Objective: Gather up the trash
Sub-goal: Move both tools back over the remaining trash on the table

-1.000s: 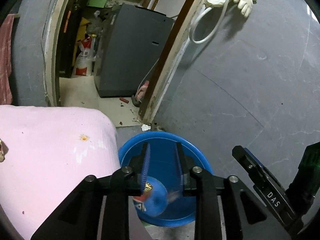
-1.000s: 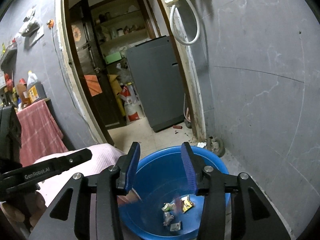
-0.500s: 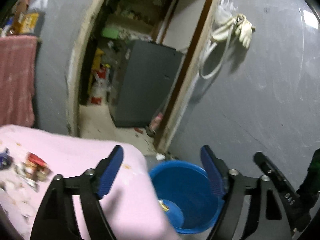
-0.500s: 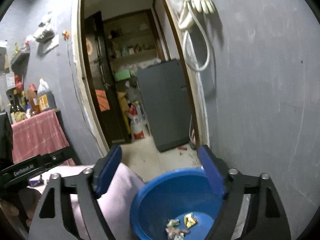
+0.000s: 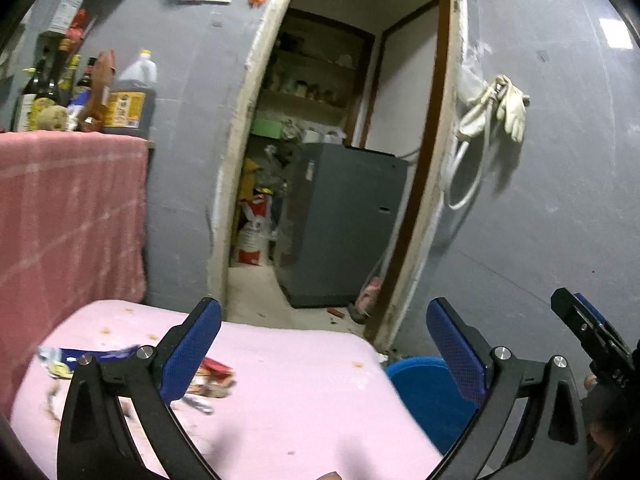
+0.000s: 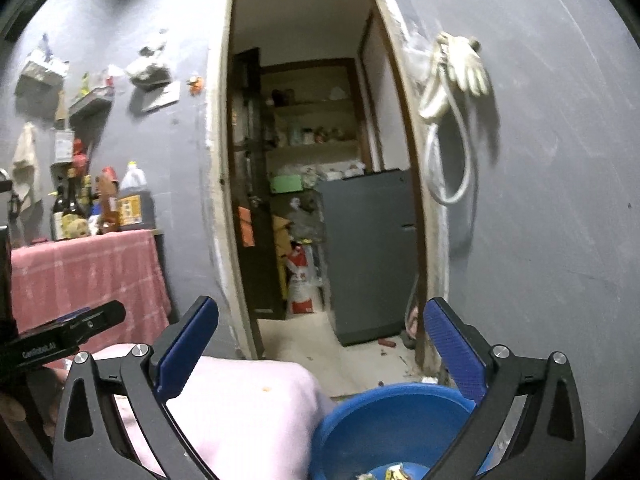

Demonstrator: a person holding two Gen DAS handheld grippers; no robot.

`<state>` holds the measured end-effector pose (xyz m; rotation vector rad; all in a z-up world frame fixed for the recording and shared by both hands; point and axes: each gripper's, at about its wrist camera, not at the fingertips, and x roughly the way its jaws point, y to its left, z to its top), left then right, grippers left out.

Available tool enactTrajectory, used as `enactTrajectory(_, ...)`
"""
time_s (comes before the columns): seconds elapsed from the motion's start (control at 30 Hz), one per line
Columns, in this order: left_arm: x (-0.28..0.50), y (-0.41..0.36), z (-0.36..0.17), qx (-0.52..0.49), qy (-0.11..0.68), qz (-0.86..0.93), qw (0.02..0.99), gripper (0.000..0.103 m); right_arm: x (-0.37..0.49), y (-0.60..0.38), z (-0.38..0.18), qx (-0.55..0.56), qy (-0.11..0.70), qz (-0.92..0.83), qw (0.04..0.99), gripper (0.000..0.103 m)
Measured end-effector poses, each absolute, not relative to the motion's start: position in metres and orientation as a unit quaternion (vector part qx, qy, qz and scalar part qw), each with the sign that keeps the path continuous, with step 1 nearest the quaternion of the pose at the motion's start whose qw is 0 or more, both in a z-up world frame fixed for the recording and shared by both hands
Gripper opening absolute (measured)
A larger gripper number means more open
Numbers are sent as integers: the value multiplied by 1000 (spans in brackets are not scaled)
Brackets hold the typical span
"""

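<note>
Two grippers in view, both spread wide, nothing between the blue pads of either. Left gripper (image 5: 323, 356) held over the pink-covered table (image 5: 288, 392), fingers apart to nearly the full width of the frame, touching nothing. Right gripper (image 6: 321, 354) likewise gaping, empty, hanging above the blue basin (image 6: 384, 420), with the table's pink corner (image 6: 248, 396) under its left finger.

One basin, seen just beside the table's right edge in the left wrist view (image 5: 424, 396). At least two scraps of trash (image 6: 394, 472) lying in its bottom, only partly visible at the lower edge of the right wrist view.

Still on the table, near its left edge: a blurred cluster of wrappers (image 5: 208, 380), red and yellow among them, plus one blue-and-white wrapper (image 5: 80, 354) just beyond the left finger; exact count of pieces not readable through the blur.

One open doorway (image 5: 332, 160) beyond, one grey fridge (image 5: 344, 224) inside it. One pale glove (image 5: 512, 104) and one white hose loop (image 5: 464, 176) hanging on the grey wall to its right. One red checked cloth (image 5: 68, 220) at left, several bottles (image 5: 80, 92) standing above it.
</note>
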<state>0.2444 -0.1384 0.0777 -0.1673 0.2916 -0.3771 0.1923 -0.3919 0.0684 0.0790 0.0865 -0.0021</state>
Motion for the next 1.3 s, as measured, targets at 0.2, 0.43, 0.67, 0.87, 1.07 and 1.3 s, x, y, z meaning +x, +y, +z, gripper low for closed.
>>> enactTrajectory(0.2, 239, -99, 83, -80, 133, -152, 976, 101, 194, -352, 75, 29, 22, 32, 999, 103)
enactTrajectory(0.43, 238, -49, 75, -51, 134, -93, 985, 101, 209, -309, 67, 21, 29, 72, 997, 103)
enactTrajectory(0.67, 254, -3, 43, -35, 176, -41, 983, 101, 236, -276, 42, 9, 82, 108, 991, 103)
enactTrajectory(0.87, 275, 23, 9, -7, 239, -24, 971, 101, 267, -258, 27, 9, 137, 139, 981, 103)
enactTrajectory(1.07, 298, 28, -19, 17, 304, -30, 952, 101, 303, -241, 9, -19, 205, 147, 968, 103)
enactTrajectory(1.3, 330, 27, -34, 13, 362, -44, 931, 101, 347, -232, -7, 9, 283, 183, 942, 103)
